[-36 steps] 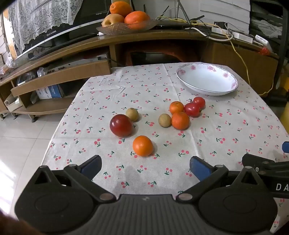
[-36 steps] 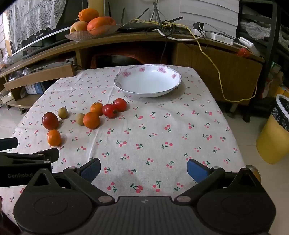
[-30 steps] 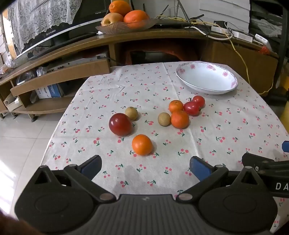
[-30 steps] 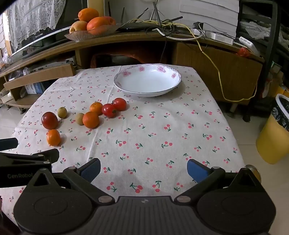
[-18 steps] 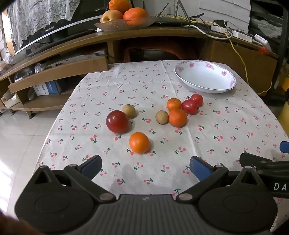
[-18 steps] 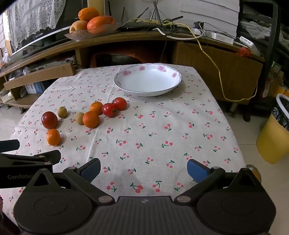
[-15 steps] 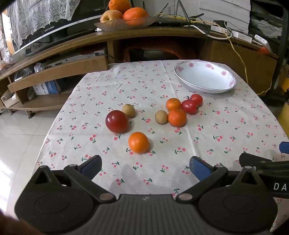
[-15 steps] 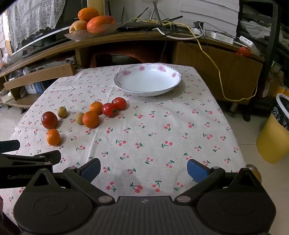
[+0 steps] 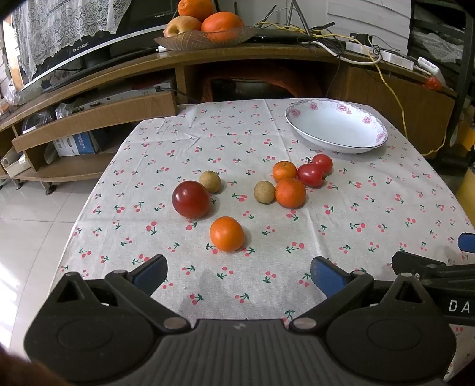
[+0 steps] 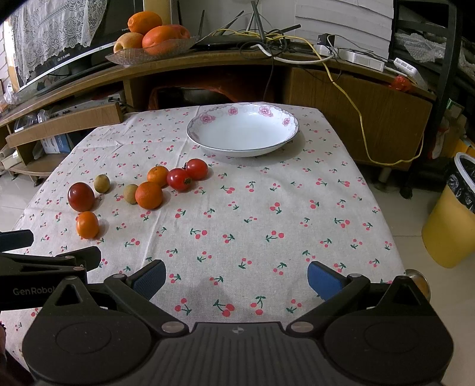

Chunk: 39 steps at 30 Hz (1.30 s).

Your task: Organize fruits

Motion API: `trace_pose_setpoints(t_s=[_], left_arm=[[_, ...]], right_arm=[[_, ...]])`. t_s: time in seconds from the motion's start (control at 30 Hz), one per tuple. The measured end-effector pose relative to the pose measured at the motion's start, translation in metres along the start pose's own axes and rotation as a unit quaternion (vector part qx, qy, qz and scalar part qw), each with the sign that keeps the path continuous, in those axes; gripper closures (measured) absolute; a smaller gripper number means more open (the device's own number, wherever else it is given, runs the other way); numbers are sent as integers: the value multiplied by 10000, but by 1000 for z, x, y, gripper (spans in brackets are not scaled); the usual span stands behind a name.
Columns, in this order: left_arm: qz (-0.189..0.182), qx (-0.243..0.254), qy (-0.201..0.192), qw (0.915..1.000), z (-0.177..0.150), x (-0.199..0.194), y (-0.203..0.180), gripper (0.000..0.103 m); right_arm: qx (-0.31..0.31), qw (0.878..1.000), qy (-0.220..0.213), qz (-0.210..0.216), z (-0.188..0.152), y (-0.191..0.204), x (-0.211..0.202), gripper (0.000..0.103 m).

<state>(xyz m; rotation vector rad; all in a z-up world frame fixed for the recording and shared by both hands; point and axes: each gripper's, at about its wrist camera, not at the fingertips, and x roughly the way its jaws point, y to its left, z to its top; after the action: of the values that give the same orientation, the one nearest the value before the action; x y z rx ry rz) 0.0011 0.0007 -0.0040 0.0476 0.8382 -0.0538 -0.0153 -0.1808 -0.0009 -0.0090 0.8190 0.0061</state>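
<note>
Several fruits lie on the cherry-print tablecloth (image 9: 371, 207): a near orange (image 9: 226, 233), a dark red plum (image 9: 191, 199), two brown longans (image 9: 210, 181) (image 9: 264, 192), two more oranges (image 9: 290, 192) (image 9: 284, 170) and two small tomatoes (image 9: 310, 175) (image 9: 322, 162). An empty white floral bowl (image 9: 337, 126) sits at the far right. My left gripper (image 9: 237, 274) is open and empty, just short of the near orange. My right gripper (image 10: 236, 279) is open and empty over the table's near side, with the bowl (image 10: 242, 128) far ahead and the fruits (image 10: 148, 195) to its left.
A wooden TV stand (image 9: 267, 56) behind the table carries a dish of large fruit (image 9: 207, 20) and cables. A yellow bin (image 10: 451, 219) stands on the floor at the right. Each gripper shows at the edge of the other's view.
My left gripper has drifted slightly back and left, so the fruits sit a little higher in its view. The right gripper has barely moved. Both stay open.
</note>
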Motion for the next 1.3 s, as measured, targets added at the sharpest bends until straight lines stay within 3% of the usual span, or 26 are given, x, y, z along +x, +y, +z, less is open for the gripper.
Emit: trace_pose_setpoints(t_s=[1.03,1.3], left_arm=[[-10,21,25,10000,0,4,5,2],[48,156,-127,9998,1,3,19,2]], right_arm=[[-15,9999,102,132,-1,9,7,4],[-193,9984,205,482,7,21,13,14]])
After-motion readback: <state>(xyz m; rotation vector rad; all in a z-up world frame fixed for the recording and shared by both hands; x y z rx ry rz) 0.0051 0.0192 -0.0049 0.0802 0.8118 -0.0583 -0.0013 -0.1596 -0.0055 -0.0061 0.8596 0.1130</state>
